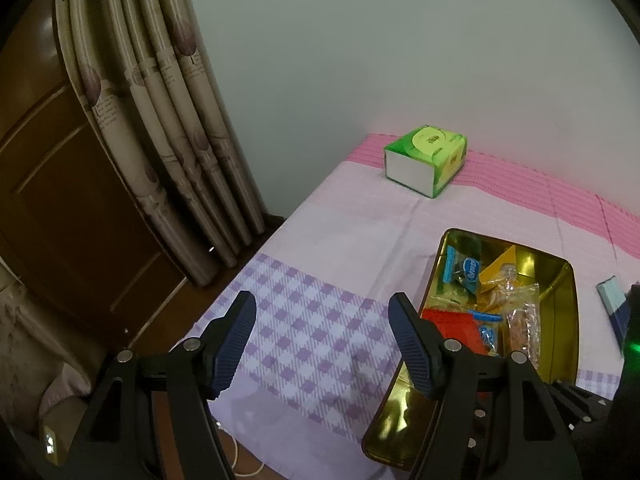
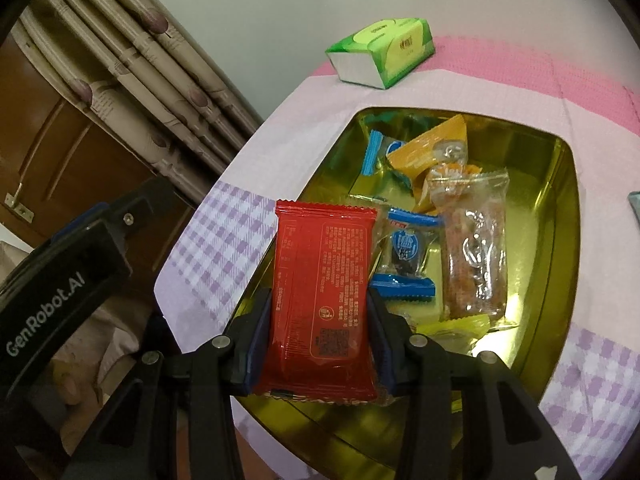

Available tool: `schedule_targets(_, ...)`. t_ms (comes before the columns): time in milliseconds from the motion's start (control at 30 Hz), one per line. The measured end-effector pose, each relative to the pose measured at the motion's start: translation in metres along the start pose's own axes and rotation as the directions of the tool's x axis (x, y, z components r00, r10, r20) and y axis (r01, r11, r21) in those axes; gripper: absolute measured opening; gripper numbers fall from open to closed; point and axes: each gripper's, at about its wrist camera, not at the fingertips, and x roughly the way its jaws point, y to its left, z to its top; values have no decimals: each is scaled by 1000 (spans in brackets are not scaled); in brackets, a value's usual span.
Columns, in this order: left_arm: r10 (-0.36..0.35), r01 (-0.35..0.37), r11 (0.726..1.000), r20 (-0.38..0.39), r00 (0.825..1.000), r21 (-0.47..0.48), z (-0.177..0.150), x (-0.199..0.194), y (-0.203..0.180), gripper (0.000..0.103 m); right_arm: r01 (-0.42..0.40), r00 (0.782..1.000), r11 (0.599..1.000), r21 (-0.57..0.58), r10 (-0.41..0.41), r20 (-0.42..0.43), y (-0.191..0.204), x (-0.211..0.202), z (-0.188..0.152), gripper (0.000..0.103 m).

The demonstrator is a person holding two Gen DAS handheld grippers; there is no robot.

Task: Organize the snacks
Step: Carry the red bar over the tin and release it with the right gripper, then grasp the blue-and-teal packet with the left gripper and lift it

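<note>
Over the gold tin (image 2: 560,184), right claw (image 2: 320,308) clamps a red packet (image 2: 322,296); left claw (image 1: 322,320), at nine o'clock, gapes empty.

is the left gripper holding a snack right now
No, the left gripper stands open over the checked cloth with nothing between its pads.

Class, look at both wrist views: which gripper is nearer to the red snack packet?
Right. The right gripper is clamped on the red snack packet, holding it over the gold tin. The left gripper is open and empty, off the tin's left side above the checked cloth.
</note>
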Motion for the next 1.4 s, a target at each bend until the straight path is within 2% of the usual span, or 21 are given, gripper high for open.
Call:
schedule_targets(633, 0, 0, 1000, -3, 1000, 24, -2, 0, -7, 72, -29, 999, 999, 32, 28, 33, -6, -13, -1, 44)
schedule_targets(900, 2, -2, 999, 0, 1000, 38, -2, -1, -10, 75, -31, 996, 999, 24, 28, 87, -13, -34, -8, 46)
schedule_targets(1200, -1, 0, 997, 7, 1000, 72, -5, -5, -18, 76, 86, 980, 995, -42, -77, 181, -38, -83, -40, 53)
schedule_targets(1400, 6, -9, 993, 27, 1000, 114, -9, -12, -28, 76, 218, 950, 976, 20, -217, 224, -103, -134, -85, 58)
